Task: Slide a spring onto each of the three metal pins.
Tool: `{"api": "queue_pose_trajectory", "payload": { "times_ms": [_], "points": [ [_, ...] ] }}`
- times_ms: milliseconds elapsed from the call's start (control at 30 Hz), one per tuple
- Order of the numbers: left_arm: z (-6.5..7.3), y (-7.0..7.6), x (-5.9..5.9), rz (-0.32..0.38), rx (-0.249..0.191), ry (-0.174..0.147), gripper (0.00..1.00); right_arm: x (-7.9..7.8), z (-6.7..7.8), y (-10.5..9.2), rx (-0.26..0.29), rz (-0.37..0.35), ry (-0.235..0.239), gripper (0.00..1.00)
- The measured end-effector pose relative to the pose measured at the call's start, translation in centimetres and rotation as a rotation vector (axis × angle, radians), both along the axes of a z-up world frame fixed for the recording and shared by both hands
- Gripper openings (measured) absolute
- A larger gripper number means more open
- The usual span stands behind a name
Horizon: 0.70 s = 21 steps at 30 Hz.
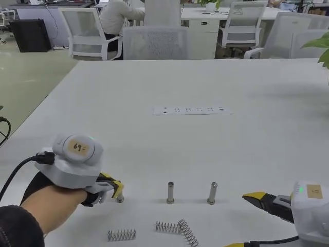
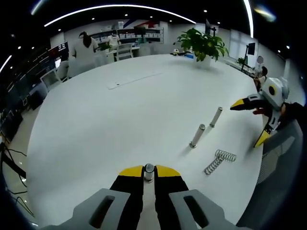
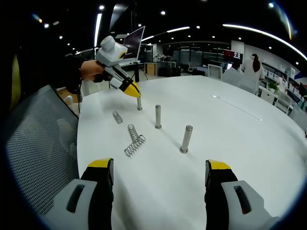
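Left claw [image 2: 149, 171] is pinched on the leftmost pin [image 1: 119, 198], hiding most of it. Right claw [image 3: 159, 165] gapes wide, empty. Springs [image 1: 177, 229] lie nearby on the tabletop [image 1: 205, 149], two overlapping.

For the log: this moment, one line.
left gripper: shut on leftmost metal pin | right gripper: open | three coil springs: loose on white table

Head view looks down — gripper views, low, face each other across the shared pins [image 1: 170, 192].
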<state>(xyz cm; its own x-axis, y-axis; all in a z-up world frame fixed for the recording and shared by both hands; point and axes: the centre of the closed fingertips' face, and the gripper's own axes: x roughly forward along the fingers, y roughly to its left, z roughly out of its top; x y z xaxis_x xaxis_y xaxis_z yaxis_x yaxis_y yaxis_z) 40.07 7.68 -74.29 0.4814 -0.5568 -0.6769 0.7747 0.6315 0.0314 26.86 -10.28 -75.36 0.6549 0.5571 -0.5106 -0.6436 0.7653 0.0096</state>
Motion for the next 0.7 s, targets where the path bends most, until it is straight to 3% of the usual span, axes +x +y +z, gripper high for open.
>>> {"api": "queue_pose_trajectory", "payload": {
  "times_ms": [300, 700],
  "points": [
    [-0.18, 0.13, -0.46, 0.001, 0.003, 0.017, 0.0, -0.02, -0.06, 0.05, 0.0, 0.003, 0.0, 0.77],
    [-0.26, -0.05, -0.38, -0.006, -0.003, 0.011, 0.0, -0.08, -0.12, 0.07, 0.0, 0.007, 0.003, 0.77]
  ]
}}
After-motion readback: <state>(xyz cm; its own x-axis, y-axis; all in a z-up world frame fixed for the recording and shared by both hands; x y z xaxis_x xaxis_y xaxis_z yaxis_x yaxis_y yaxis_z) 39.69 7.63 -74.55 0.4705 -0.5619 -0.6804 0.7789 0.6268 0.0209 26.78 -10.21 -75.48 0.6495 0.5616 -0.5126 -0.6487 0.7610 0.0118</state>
